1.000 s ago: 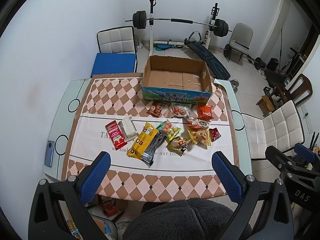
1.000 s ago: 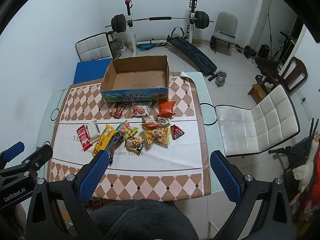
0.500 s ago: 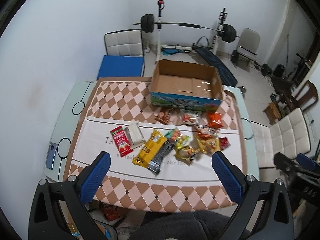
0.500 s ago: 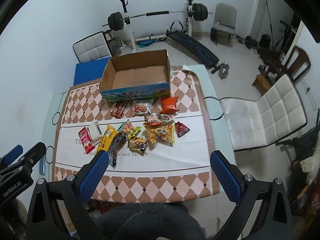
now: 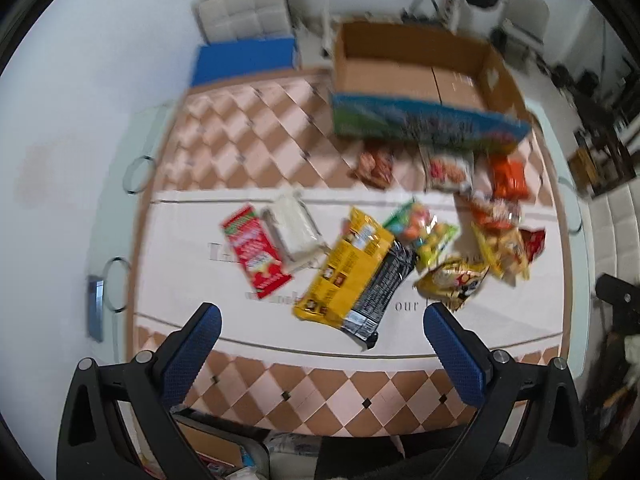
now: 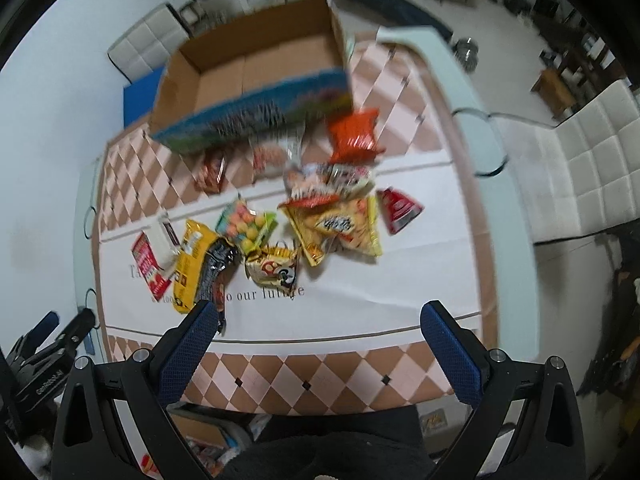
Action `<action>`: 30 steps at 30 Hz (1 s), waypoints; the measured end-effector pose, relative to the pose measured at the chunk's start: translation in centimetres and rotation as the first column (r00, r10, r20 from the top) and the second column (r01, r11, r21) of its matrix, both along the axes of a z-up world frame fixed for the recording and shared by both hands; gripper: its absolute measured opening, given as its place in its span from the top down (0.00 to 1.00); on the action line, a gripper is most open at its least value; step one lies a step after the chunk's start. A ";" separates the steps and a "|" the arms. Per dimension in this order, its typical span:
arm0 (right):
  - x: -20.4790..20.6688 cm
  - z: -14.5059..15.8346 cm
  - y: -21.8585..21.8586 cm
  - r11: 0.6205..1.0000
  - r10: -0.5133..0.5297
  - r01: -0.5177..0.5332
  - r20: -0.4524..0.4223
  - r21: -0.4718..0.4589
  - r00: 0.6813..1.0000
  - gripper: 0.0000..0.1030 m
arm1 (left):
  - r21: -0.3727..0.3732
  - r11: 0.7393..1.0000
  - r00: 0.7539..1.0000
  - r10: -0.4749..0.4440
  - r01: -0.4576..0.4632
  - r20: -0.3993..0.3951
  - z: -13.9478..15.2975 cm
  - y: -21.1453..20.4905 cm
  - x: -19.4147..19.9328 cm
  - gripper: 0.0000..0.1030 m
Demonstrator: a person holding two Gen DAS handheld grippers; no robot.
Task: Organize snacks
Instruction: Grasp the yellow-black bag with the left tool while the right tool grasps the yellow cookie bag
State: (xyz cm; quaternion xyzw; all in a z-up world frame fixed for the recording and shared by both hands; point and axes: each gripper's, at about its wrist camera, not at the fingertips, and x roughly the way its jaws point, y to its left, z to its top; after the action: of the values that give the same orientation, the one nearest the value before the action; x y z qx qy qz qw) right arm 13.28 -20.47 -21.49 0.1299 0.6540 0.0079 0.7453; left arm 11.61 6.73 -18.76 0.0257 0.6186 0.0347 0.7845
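Both views are smeared by motion blur. The left tongs (image 5: pixel 318 322) hang above the near edge of the table (image 5: pixel 160 148), spread wide and holding nothing; the right tongs (image 6: pixel 316 320) are likewise spread and empty over the same edge. The snacks lie loose on the white band of the checked tablecloth (image 5: pixel 248 120). From the left: a red packet (image 5: pixel 256 252) touching a white packet (image 5: pixel 294 228), then a large yellow bag (image 5: pixel 348 268) with a black wrapper (image 5: pixel 380 292) overlapping its right side. Just beyond sits a green bag of coloured balls (image 5: pixel 424 232), with a gold pouch (image 5: pixel 452 280) near it. Further right is a cluster of yellow and orange crisp bags (image 5: pixel 500 240) and a small dark-red sachet (image 5: pixel 534 242). An orange bag (image 5: pixel 508 178) and two small packets (image 5: pixel 448 168) lie just in front of an open cardboard box (image 5: pixel 420 80), which stands empty at the far side of the table. A phone (image 5: pixel 95 308) rests at the table's left edge.
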 end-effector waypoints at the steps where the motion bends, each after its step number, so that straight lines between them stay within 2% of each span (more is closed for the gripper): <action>1: 0.6 -1.4 0.4 1.000 0.007 -0.007 -0.018 -0.007 1.000 0.00 | 0.001 1.000 0.999 -0.023 0.023 -0.024 -1.4 -0.2 0.6 0.00; 3: 1.6 -3.8 1.0 1.000 0.017 -0.017 -0.054 0.005 0.998 0.00 | -0.013 0.998 0.995 -0.065 0.064 -0.074 -4.0 -0.6 1.8 0.00; 6: 3.0 -7.0 1.6 1.000 0.017 -0.015 -0.096 0.020 0.995 0.00 | -0.048 0.989 0.976 -0.146 0.140 -0.162 -8.8 -1.6 3.7 0.00; 9: 4.6 -9.5 1.4 1.000 0.002 -0.002 -0.124 0.005 0.992 0.00 | -0.018 0.973 0.950 -0.228 0.230 -0.214 -12.6 -3.0 5.2 0.00; 13: 6.9 -11.8 0.7 1.000 0.003 -0.007 -0.141 -0.025 0.990 0.00 | -0.002 0.941 0.909 -0.327 0.338 -0.257 -16.3 -4.5 6.3 0.00; 15: 8.4 -13.6 0.4 0.999 0.015 -0.021 -0.173 -0.033 0.985 0.00 | -0.030 0.932 0.891 -0.355 0.362 -0.282 -17.7 -4.9 6.8 0.00; 17: 9.7 -15.3 0.2 1.000 0.015 -0.019 -0.203 -0.015 0.979 0.01 | -0.059 0.936 0.889 -0.349 0.348 -0.296 -18.5 -5.0 7.3 0.00; 20: 11.0 -17.6 0.1 0.999 0.019 -0.025 -0.244 -0.020 0.970 0.06 | -0.092 0.960 0.916 -0.278 0.263 -0.290 -18.9 -4.2 7.9 0.01; 22: 11.4 -18.7 0.2 0.999 0.025 -0.035 -0.264 -0.032 0.964 0.19 | -0.122 0.978 0.936 -0.200 0.171 -0.289 -19.0 -3.1 7.9 0.03; 23: 11.4 -19.3 0.2 0.999 0.029 -0.036 -0.275 -0.022 0.961 0.20 | -0.131 0.984 0.943 -0.157 0.123 -0.294 -18.9 -2.5 7.9 0.04; 27: 10.7 -19.8 0.2 0.999 0.029 -0.034 -0.307 -0.010 0.951 0.23 | -0.151 0.988 0.944 -0.017 -0.034 -0.328 -18.7 -0.2 7.1 0.06; 30: 10.3 -20.2 0.4 0.999 0.043 -0.050 -0.334 -0.011 0.942 0.22 | -0.155 0.987 0.945 -0.016 -0.037 -0.326 -19.0 0.3 6.8 0.06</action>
State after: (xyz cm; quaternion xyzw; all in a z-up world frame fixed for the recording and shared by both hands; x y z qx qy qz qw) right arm 23.60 -20.06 -41.65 0.1067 0.7736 -0.0030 0.6246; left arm 18.38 7.01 -37.79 -0.0351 0.7407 -0.0152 0.6707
